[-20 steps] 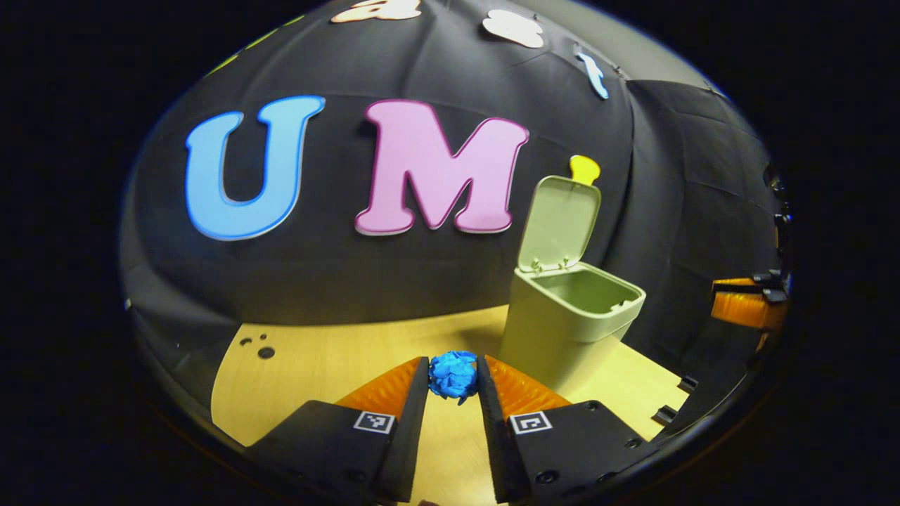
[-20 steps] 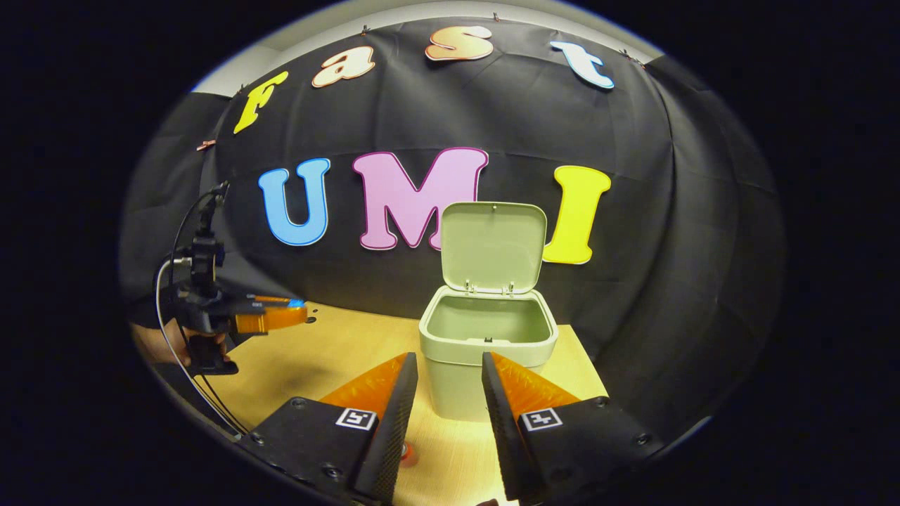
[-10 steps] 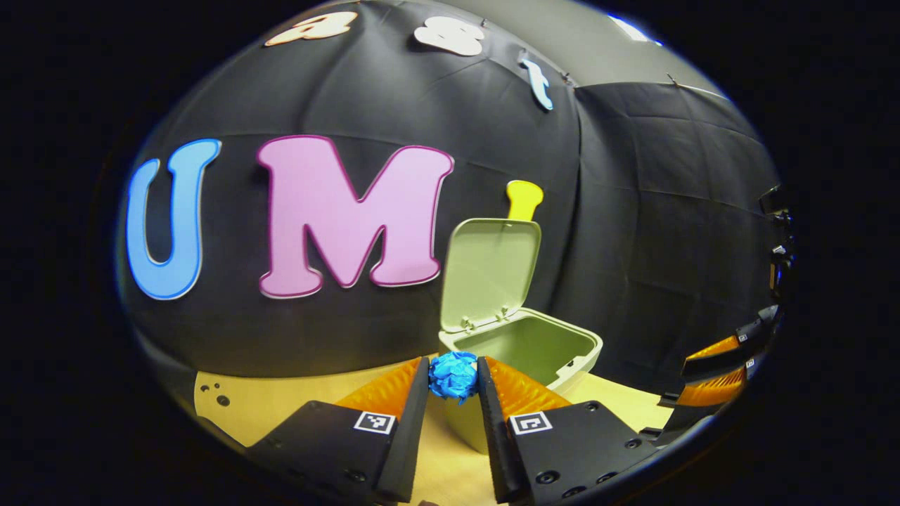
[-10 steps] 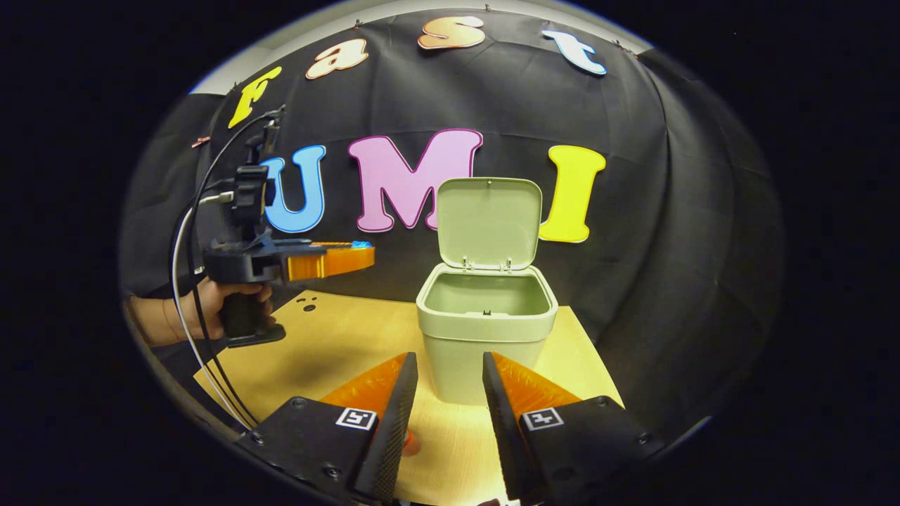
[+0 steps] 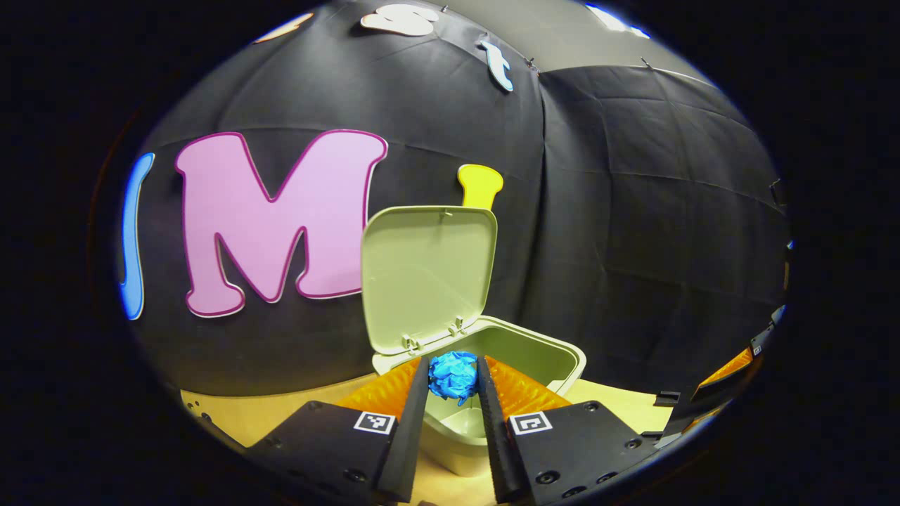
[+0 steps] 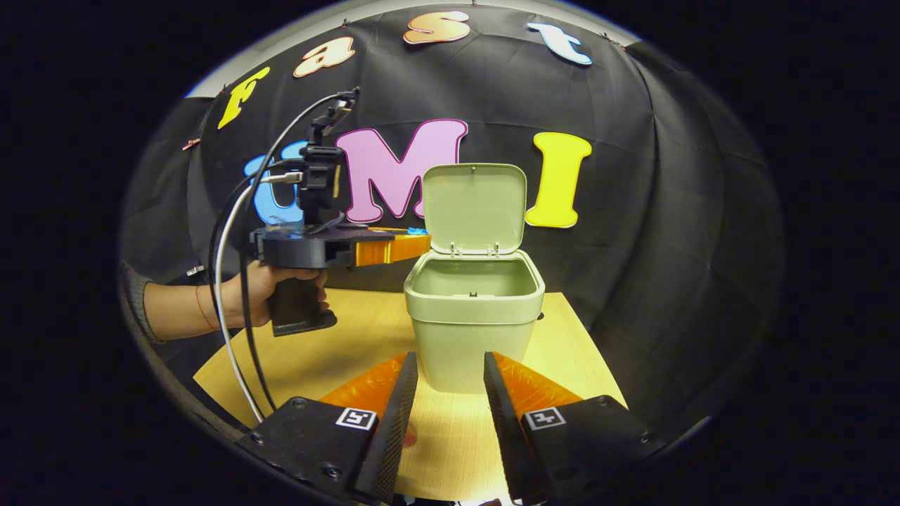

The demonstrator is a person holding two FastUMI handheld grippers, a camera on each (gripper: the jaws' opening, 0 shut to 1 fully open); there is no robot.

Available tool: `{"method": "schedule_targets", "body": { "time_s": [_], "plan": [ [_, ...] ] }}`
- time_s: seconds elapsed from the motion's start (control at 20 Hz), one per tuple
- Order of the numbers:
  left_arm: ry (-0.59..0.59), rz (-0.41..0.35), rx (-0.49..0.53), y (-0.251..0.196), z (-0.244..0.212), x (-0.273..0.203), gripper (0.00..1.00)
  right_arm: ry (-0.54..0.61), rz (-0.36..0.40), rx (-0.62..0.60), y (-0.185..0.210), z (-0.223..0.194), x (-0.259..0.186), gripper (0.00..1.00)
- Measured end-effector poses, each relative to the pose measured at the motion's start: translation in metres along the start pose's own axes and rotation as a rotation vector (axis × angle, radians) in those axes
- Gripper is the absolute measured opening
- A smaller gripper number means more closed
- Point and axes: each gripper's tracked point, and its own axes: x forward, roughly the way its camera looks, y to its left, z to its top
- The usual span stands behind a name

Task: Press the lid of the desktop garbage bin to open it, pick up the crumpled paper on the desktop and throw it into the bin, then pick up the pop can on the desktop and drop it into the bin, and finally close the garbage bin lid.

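My left gripper [image 5: 453, 377] is clamped on the crumpled blue paper ball [image 5: 453, 374], held above the near rim of the pale green plastic bin [image 6: 473, 309]; its hinged lid [image 6: 474, 207] stands upright. My right gripper [image 6: 448, 365], fingers apart, holds nothing, low over the light wooden table [image 6: 562, 351].
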Motion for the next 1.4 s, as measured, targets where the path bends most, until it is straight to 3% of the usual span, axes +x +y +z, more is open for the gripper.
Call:
{"method": "schedule_targets", "body": {
  "time_s": [0.35,0.65,0.85,0.9,1.0,1.4],
  "plan": [
    [0.079,0.004,0.000,-0.006,-0.025,0.038,0.46,0.019,-0.020,0.023,-0.013,-0.011,-0.004,0.63],
    [0.115,0.008,-0.016,-0.006,-0.039,0.041,0.49,0.027,-0.046,0.046,-0.028,-0.016,-0.004,0.63],
    [0.115,0.022,-0.025,-0.002,-0.041,0.038,0.62,0.038,-0.037,0.050,-0.028,-0.022,-0.002,0.63],
    [0.111,0.030,-0.029,0.001,-0.040,0.036,0.71,0.047,-0.032,0.053,-0.025,-0.025,0.000,0.65],
    [0.092,0.041,-0.041,0.005,-0.036,0.028,0.82,0.061,-0.013,0.045,-0.018,-0.030,0.001,0.71],
    [-0.022,0.124,-0.085,0.030,-0.011,-0.068,0.87,0.143,0.135,-0.015,0.031,-0.065,0.019,0.77]
  ]
}}
